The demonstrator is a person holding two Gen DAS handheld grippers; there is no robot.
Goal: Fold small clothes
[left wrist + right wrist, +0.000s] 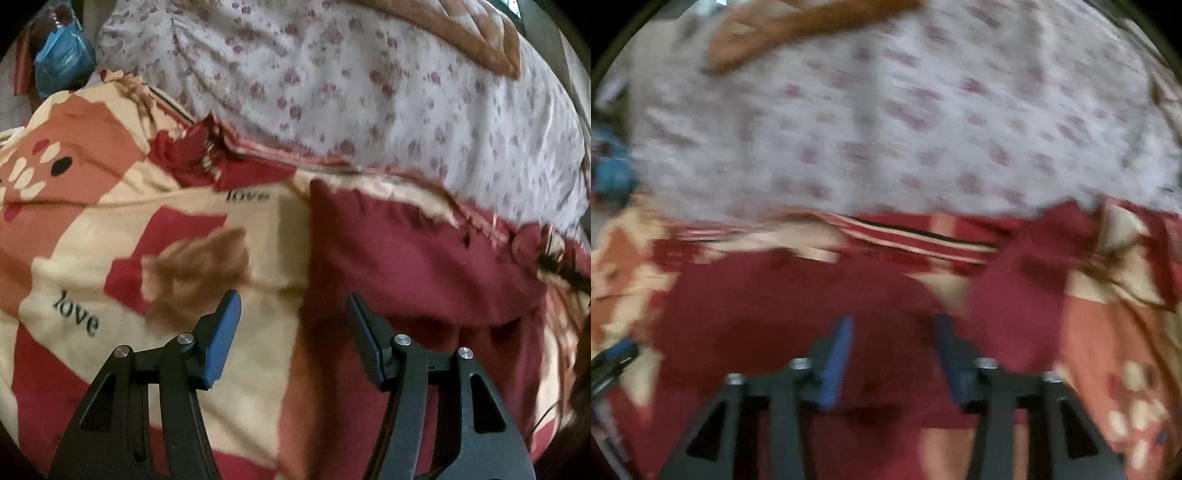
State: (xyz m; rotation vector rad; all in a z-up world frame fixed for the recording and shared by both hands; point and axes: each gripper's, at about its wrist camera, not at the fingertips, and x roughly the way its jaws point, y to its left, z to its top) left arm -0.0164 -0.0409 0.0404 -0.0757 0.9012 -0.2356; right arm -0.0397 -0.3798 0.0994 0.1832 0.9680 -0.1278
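A dark red garment (424, 266) lies spread on a patterned bedsheet (110, 229). In the left wrist view it fills the right half, and its left edge runs just ahead of my left gripper (293, 302), which is open and empty above it. In the right wrist view, which is blurred, the same garment (798, 295) spreads across the lower middle. My right gripper (894, 325) is open and empty over it. The tip of the left gripper (617, 354) shows at the far left.
A white floral blanket (351, 81) is heaped behind the garment, also in the right wrist view (905, 122). A brown-trimmed cloth (461, 33) lies on top of it. A blue plastic bag (62, 59) sits at the far left.
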